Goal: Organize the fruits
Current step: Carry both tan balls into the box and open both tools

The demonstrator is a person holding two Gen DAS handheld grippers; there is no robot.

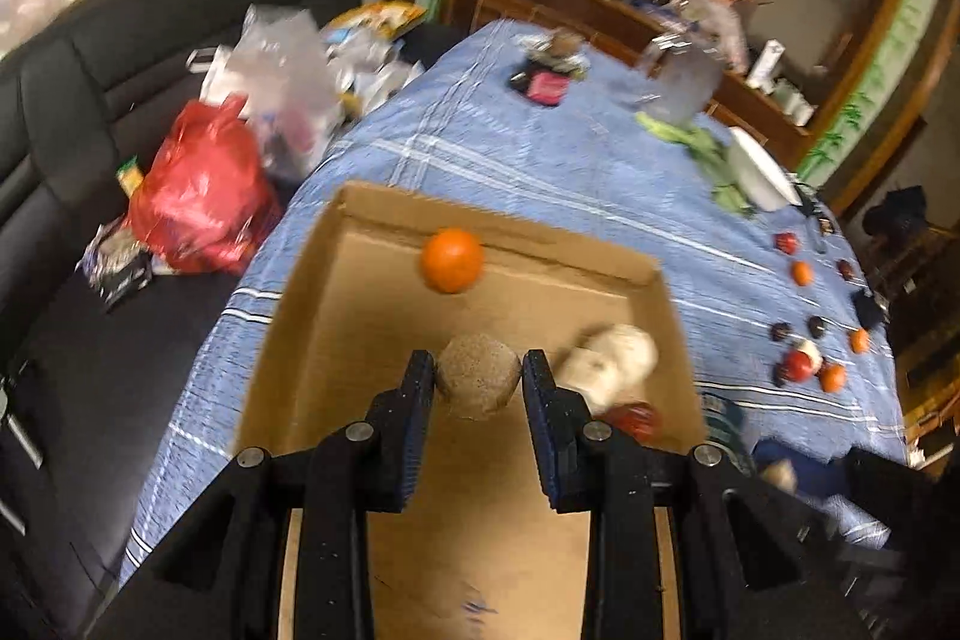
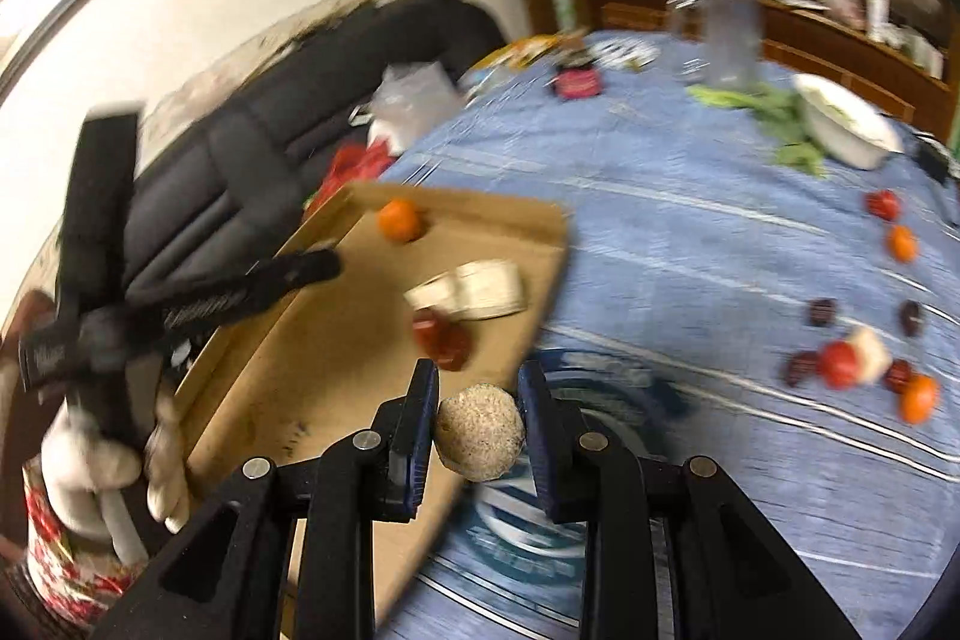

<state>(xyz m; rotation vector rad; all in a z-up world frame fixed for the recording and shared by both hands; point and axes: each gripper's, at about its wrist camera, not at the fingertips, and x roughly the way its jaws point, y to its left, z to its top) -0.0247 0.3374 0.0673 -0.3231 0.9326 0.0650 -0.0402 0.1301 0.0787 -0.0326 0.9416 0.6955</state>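
Both grippers were clamped on fruit. In the left wrist view, the left gripper (image 1: 478,375) held a rough brown round fruit (image 1: 478,383) between its pads, above the open floor of a shallow cardboard box (image 1: 312,280). The box's far wall ran across the middle of the frame, with an orange (image 1: 451,260) resting just against it. A pale wrapped fruit (image 1: 612,361) and a red fruit (image 1: 636,418) lay near the box's right wall, just right of the gripper. Most of the box floor to the left and ahead stood bare. The box sat on a blue striped cloth (image 1: 540,160), whose left edge dropped toward a black sofa (image 1: 72,112) bearing a red bag (image 1: 204,202).

In the right wrist view, the right gripper (image 2: 478,424) pinched a second brown fruit (image 2: 478,431) at the lower middle of the frame, over the cloth just outside the box's near right edge. Loose fruit (image 2: 852,364) lay scattered at the right, well apart from the gripper, with wide bare cloth between. A white bowl (image 2: 846,124) beside green leaves (image 2: 774,112) sat at the upper right. A gloved hand (image 2: 90,466) showed at the lower left, blurred.
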